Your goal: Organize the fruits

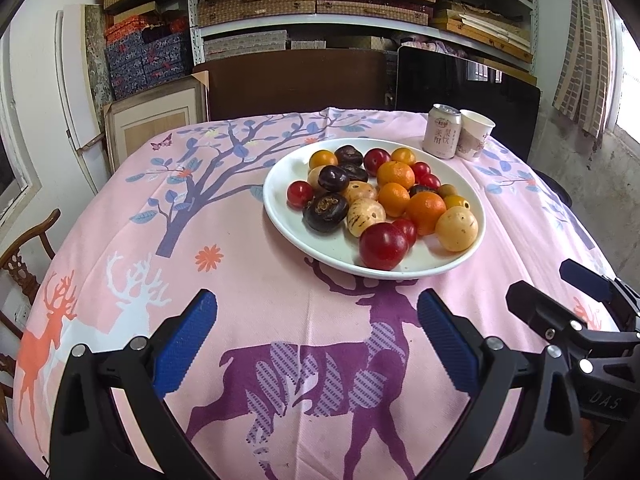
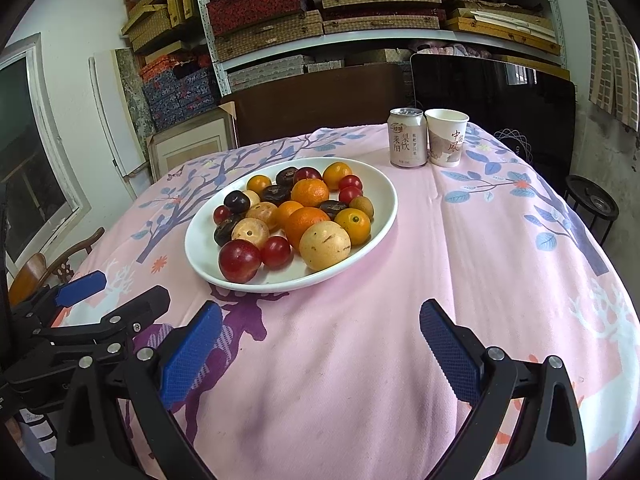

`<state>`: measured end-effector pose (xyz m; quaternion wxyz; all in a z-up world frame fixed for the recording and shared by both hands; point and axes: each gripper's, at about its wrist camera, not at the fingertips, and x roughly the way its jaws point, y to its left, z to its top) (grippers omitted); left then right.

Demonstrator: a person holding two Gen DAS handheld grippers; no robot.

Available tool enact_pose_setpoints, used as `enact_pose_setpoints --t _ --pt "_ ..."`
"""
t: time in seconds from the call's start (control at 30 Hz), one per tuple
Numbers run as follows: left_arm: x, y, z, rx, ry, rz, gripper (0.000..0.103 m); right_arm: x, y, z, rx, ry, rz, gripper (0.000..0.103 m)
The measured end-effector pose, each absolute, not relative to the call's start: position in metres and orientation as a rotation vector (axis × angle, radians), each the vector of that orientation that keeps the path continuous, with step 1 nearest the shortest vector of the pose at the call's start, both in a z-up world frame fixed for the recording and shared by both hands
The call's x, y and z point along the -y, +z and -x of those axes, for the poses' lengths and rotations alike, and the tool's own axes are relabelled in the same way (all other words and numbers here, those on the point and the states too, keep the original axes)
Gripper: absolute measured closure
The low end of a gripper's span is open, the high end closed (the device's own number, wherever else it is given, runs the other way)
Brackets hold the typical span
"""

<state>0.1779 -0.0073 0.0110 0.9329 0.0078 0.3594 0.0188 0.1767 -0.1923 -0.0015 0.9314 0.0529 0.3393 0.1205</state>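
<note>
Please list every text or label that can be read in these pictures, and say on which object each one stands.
"中国风": paper cup, red brush characters.
"梨饮" and "莱阳": drink can, large vertical characters.
Small logo and fine print on the can: too small to read.
"DAS": right gripper body, seen from the left wrist; possibly cut off.

My left hand-held gripper (image 1: 317, 330) is matte black plastic with two wedge-shaped fingers, each faced with a ribbed, bright blue pad (image 1: 188, 348). Round silver screws (image 1: 139, 344) sit at the finger joints. My right hand-held gripper (image 2: 320, 334) has the same build: black arms, blue cross-hatched pads (image 2: 448, 346), silver screw heads (image 2: 495, 353). In the left wrist view, pale letters reading "DAS" (image 1: 607, 403) are stamped on the right gripper's black body, just right of the left gripper's right finger.
</note>
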Motion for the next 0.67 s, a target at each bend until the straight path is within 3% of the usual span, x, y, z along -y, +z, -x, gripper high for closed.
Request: enact_pose_setpoints --t 0.67 --pt "0.0082 0.0115 -0.178 -0.731 0.037 -0.016 0.005 0.1935 -0.0008 -0.1772 -0.693 0.252 -0.112 0.003"
